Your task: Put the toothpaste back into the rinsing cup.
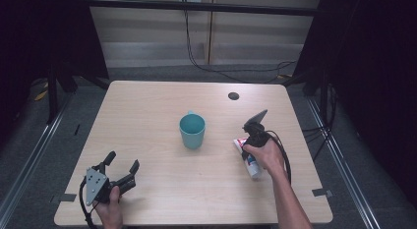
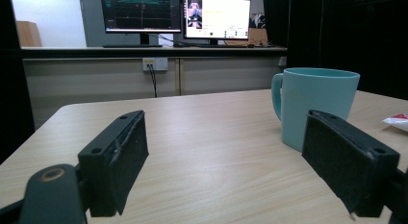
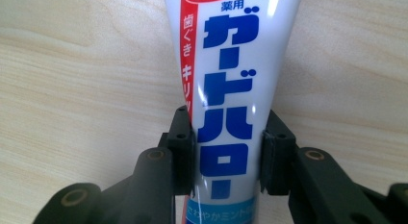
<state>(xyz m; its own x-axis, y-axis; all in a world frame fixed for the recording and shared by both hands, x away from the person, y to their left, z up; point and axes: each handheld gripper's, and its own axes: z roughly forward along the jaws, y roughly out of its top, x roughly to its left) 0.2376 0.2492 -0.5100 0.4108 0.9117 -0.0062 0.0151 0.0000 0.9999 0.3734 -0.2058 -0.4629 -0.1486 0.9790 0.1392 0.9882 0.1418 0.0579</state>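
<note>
Your right gripper (image 3: 226, 159) has its jaws closed against both sides of the white plastic toothpaste tube with blue lettering (image 3: 231, 80), which lies flat on the pale wooden table (image 1: 147, 116). Expect it to be light, soft and glossy; grip gently mid-body. Your left gripper (image 2: 223, 166) rests wide open, holding nothing, short of the teal ceramic mug (image 2: 315, 106).

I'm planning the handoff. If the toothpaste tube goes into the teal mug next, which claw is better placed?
The right claw: its jaws already sit against both sides of the toothpaste tube, which lies just right of the mug. The left claw is open and empty near the table's front-left corner, away from the tube.
</note>
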